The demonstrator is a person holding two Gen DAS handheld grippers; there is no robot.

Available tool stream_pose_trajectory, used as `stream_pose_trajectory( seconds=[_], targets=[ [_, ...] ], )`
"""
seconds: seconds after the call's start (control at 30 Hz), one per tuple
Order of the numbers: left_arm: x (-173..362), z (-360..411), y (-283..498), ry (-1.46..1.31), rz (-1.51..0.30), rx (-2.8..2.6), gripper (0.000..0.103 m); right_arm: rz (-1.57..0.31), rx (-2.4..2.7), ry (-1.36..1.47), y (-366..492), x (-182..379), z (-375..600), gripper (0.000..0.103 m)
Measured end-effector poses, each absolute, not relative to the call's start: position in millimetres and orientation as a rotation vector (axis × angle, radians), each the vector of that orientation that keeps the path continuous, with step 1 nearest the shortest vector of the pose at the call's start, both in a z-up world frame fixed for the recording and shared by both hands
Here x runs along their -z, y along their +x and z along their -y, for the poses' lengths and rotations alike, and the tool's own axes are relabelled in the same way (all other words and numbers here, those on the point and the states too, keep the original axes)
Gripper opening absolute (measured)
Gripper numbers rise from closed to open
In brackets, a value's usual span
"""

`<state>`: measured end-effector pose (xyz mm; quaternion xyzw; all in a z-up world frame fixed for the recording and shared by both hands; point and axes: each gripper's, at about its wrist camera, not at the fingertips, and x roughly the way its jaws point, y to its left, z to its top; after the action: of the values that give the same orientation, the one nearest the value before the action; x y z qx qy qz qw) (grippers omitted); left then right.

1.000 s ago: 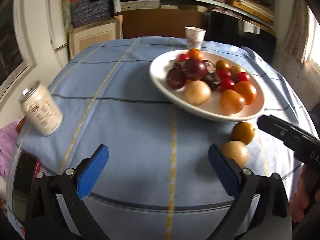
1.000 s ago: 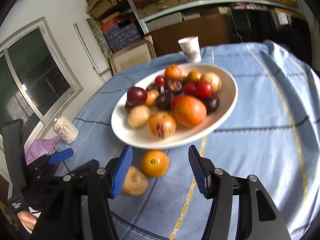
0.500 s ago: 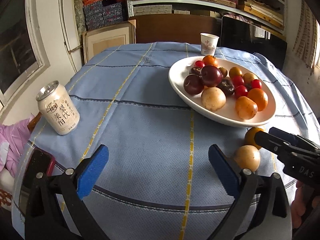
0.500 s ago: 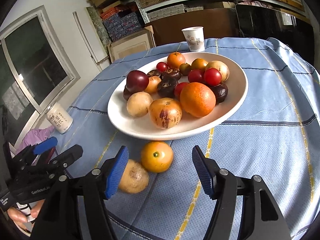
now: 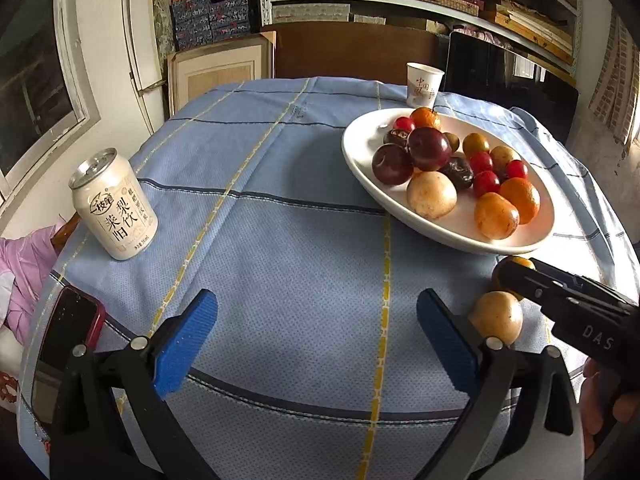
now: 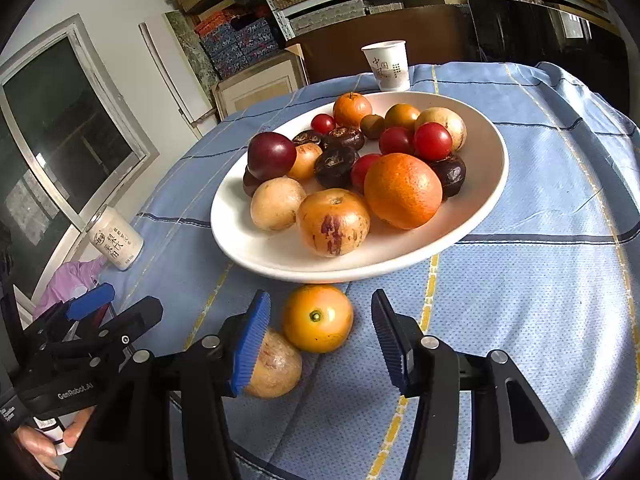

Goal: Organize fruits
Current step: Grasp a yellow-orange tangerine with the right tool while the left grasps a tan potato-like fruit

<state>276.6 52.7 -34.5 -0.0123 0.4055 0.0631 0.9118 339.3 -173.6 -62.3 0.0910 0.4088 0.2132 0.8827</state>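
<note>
Right gripper [image 6: 320,338] jaws wide, holding nothing. The orange-yellow fruit [image 6: 318,318] sits on the blue checked tablecloth [image 6: 540,300] dead ahead between the two blue pads, nearer the fingertips than the palm, stem end facing up toward the camera. It's roughly round, so no long axis to align to; approach angle doesn't matter much.

Clearance is uneven. The left pad [image 6: 250,344] is just beside the fruit and overlaps the tan speckled fruit [image 6: 276,368], which lies behind-left of the target, touching it or nearly so; can't tell whether the pad contacts it. The right pad has a clear gap to the target.

The white plate [image 6: 490,184] rim is straight beyond the fingertips, just past the fruit, already loaded with plums, cherry tomatoes, water chestnuts and oranges.

Left gripper [image 5: 316,338] jaws also wide and holding nothing, over bare cloth. From its fingers both loose fruits lie outside the right pad, off to the right, with the right gripper's finger crossing over them. So the right gripper is the nearer one by far.

My read: next move is a short push forward, then close on the orange-yellow fruit. Risk: the left pad catches the tan fruit and rolls it, or pinches both. A small shift right before closing would help.

Bystanders: drink can [image 5: 114,206] and paper cup [image 5: 424,85], well clear.
</note>
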Motion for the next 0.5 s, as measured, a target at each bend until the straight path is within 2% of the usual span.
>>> stream_pose_trajectory(
  seconds=[0.1,0.4,0.5],
  targets=[
    [35.2,-51.2,277.4,-0.02,-0.839,-0.128,0.098,-0.863,-0.445,0.196,342.0,64.1,171.8,0.048],
    [34.9,-51.3,276.6,-0.029,-0.841,-0.127,0.098,-0.878,-0.439,0.217,344.6,68.2,170.8,0.046],
    [35.2,-51.0,276.8,-0.026,-0.84,-0.125,0.098,-0.887,-0.438,0.223,346.4,70.0,170.6,0.041]
  ],
)
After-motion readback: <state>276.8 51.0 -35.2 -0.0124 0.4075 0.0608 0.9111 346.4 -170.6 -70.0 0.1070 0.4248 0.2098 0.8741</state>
